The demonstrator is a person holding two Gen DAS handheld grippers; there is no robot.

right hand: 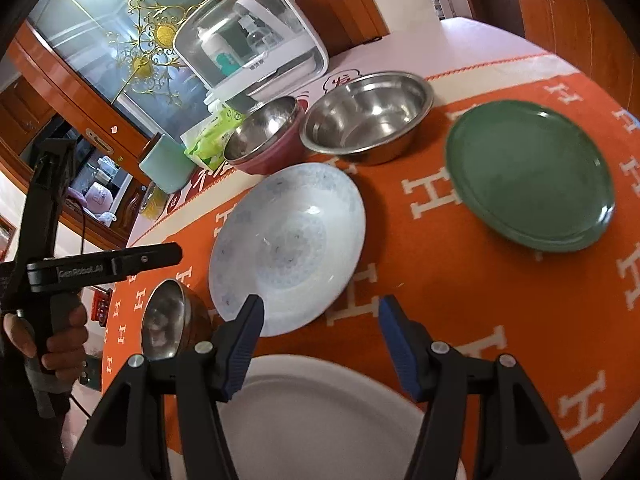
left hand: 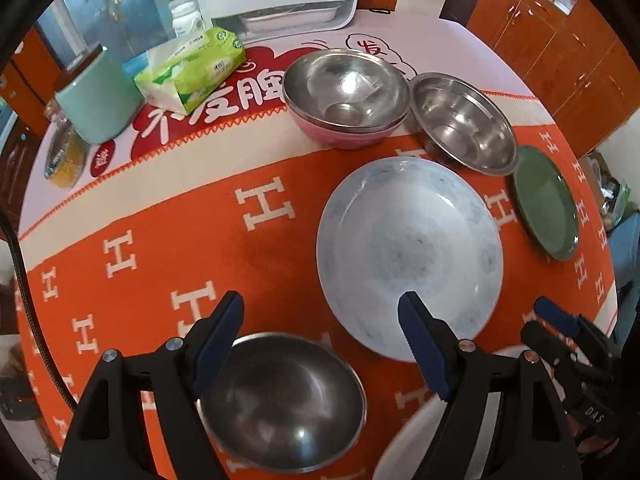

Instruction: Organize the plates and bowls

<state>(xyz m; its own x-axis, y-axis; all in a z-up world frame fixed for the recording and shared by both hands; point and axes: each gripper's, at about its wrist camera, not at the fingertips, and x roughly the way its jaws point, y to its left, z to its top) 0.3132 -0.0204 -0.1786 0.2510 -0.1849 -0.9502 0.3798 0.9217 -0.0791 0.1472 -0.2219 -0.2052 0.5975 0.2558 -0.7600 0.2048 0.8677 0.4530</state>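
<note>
Your left gripper (left hand: 322, 316) hangs over the orange cloth (left hand: 160, 240) on the desk with its jaws open and nothing between them. Just below it sits a small steel bowl (left hand: 284, 400), and the pale blue plate (left hand: 408, 256) lies ahead, its near rim behind the right finger.

Your right gripper (right hand: 320, 318) also has open jaws holding nothing. It hovers over the far edge of a white plate (right hand: 316, 408), with the pale blue plate just beyond its left finger.

The green plate (right hand: 528, 176) lies to the right, apart from the others. At the back, a wide steel bowl (right hand: 368, 116) stands beside a pink bowl (left hand: 340, 132) with steel bowls nested in it; in the left view they touch or nearly so. Behind them are a tissue pack (left hand: 192, 68) and a teal cup (left hand: 98, 104).
</note>
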